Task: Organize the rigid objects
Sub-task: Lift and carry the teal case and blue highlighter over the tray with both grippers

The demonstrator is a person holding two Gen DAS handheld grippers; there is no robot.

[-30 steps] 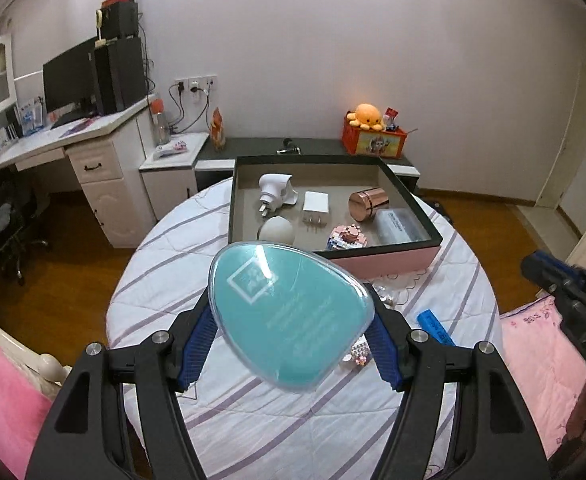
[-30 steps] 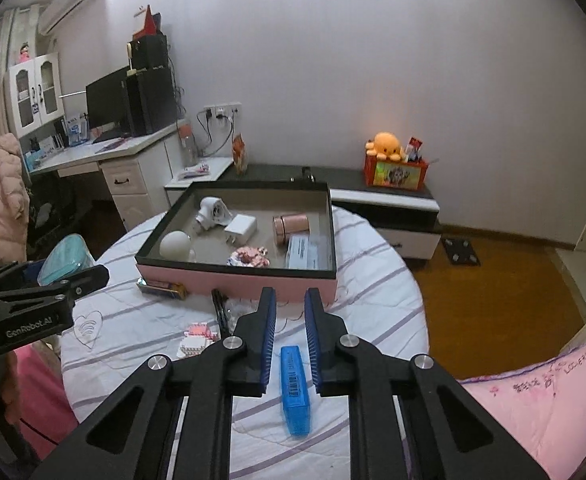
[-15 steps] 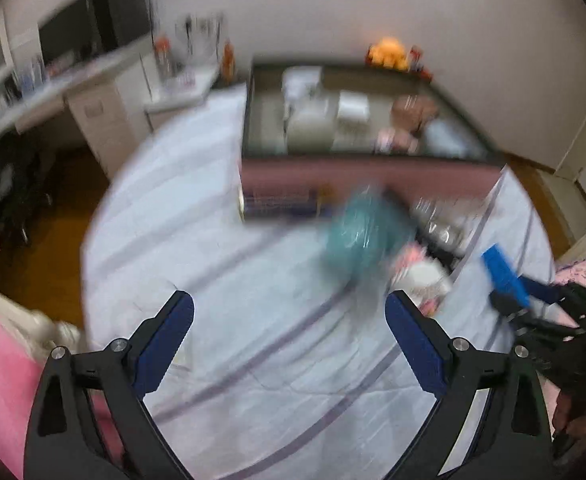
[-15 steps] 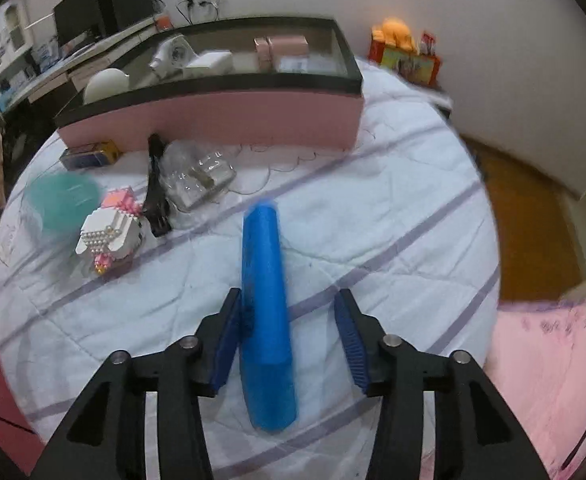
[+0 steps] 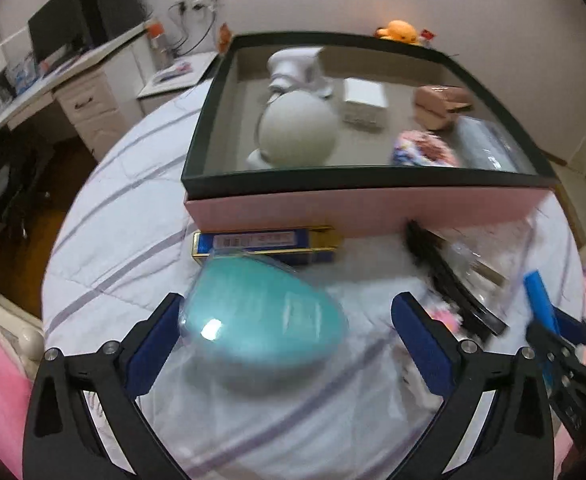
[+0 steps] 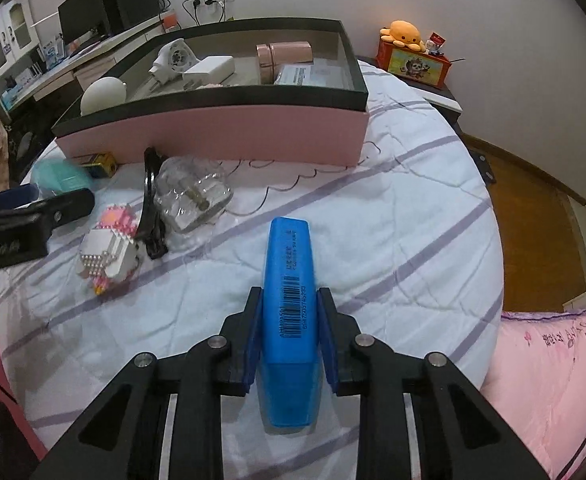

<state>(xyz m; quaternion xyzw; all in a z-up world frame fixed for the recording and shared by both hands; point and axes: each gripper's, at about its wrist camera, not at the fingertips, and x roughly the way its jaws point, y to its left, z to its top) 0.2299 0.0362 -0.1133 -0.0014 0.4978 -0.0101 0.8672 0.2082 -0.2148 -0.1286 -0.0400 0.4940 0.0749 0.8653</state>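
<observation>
- Blue case (image 6: 290, 276) with a barcode label was between the pads of the right gripper (image 6: 289, 334); the jaws had just been closing on it, both pads pressed its long sides, and its far end pointed toward the pink box (image 6: 213, 136).
- In the left wrist view the same blue case (image 5: 539, 300) showed at the right edge, in the black jaws of the right gripper (image 5: 549, 332).
- Teal egg-shaped case (image 5: 261, 316) lay on the striped cloth (image 5: 125, 264) between the fingers of the left gripper (image 5: 289, 344). The jaws had just been opening and stood wide. The left pad was just beside the case, but the picture was blurred there, so I could not tell if it touched; the right pad was clearly apart from it.
- Just behind the teal case, a flat blue and gold packet (image 5: 265, 242) lay against the front wall of the pink box.
- On the cloth, in front of the box, there were a clear glass bottle (image 6: 191, 196) lying on its side, a black clip (image 6: 151, 208) touching it, and a small pink and white brick figure (image 6: 107, 254) near the clip.
- Inside the box I saw a pale round ball (image 5: 299, 132), a white plug device (image 6: 173, 58), a white charger block (image 6: 209, 68), a copper coloured tin (image 6: 283, 56), a flat clear packet (image 6: 313, 74) and a small multicoloured figure (image 5: 423, 148).
</observation>
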